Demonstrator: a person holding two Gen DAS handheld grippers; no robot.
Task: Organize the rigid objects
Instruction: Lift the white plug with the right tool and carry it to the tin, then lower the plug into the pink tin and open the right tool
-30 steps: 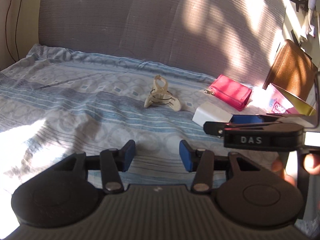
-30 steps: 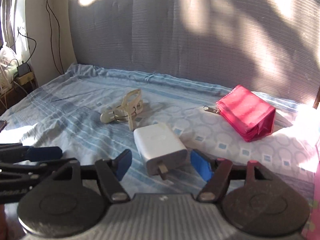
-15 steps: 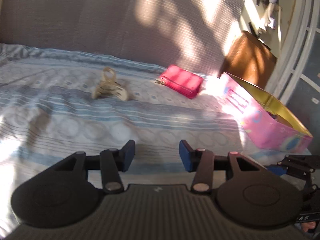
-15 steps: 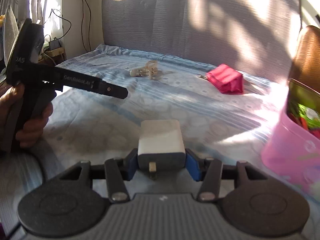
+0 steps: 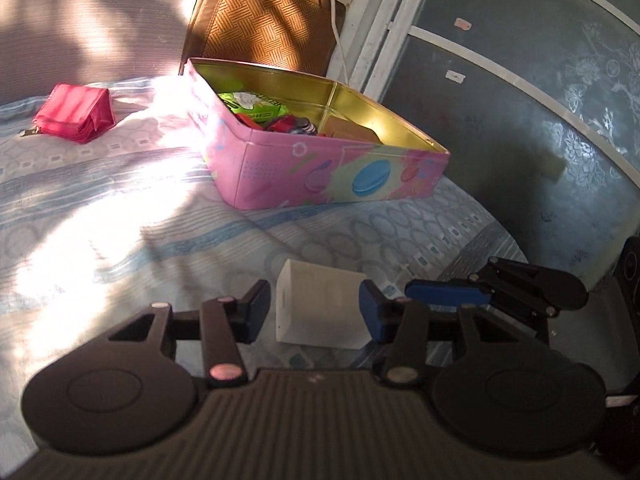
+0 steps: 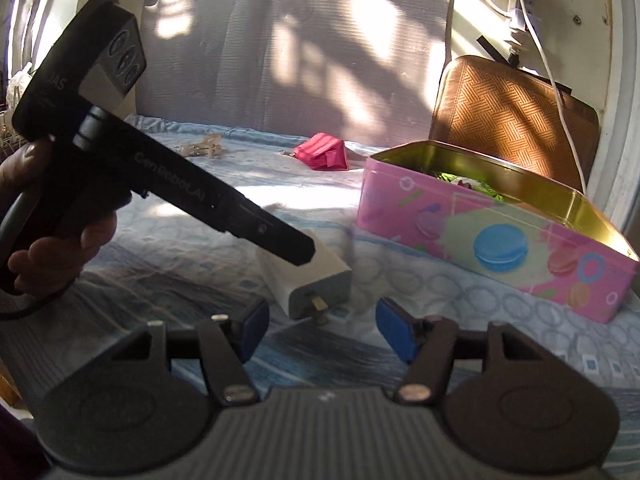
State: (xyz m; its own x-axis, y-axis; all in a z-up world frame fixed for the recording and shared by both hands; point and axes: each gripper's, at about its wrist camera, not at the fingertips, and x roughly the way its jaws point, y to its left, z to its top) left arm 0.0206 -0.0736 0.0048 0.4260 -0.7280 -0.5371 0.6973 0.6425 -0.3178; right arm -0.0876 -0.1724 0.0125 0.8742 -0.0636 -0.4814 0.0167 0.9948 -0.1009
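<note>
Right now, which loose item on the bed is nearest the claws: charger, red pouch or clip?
The white charger, lying just ahead of both claws; the red pouch and beige clip lie far back by the wall.

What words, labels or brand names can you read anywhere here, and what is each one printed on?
"GenRoboT.AI": along the black body of the left gripper, seen from the right wrist camera; the middle letters are partly blurred.
"JAS", or possibly "DAS" with the first letter cut off: on that device's camera head.
Green packet inside the pink tin: print too small to read.
Nothing else legible.
</note>
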